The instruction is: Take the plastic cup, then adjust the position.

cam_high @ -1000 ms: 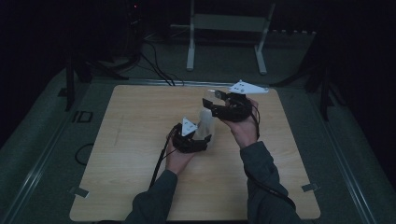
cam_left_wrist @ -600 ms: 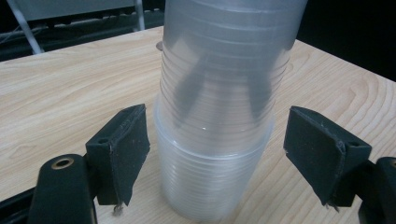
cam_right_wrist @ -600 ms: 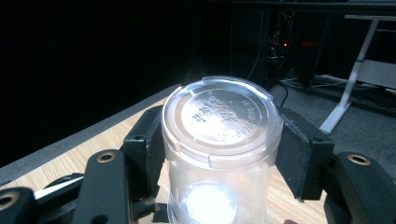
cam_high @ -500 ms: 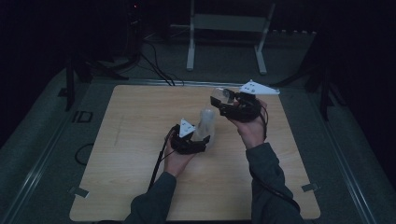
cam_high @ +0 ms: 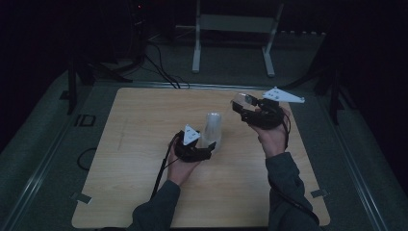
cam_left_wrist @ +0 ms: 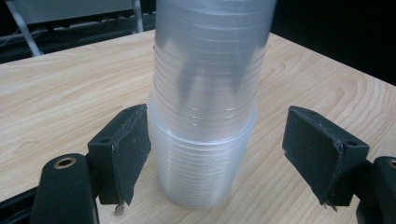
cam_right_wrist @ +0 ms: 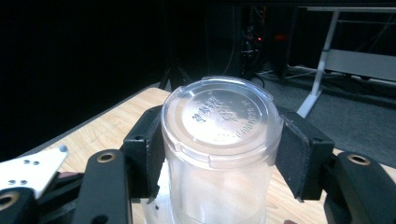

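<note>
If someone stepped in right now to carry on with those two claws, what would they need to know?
Right claw: shut on a single clear cup, held upside down above the right part of the table, apart from the stack.
Left claw: open around the foot of the stack of clear cups; one pad touches it, the other stands off.
The stack stands upside down near the middle of the table.
Done: one cup is off the stack.
Left, probably: set that cup down, then pull the next.
</note>
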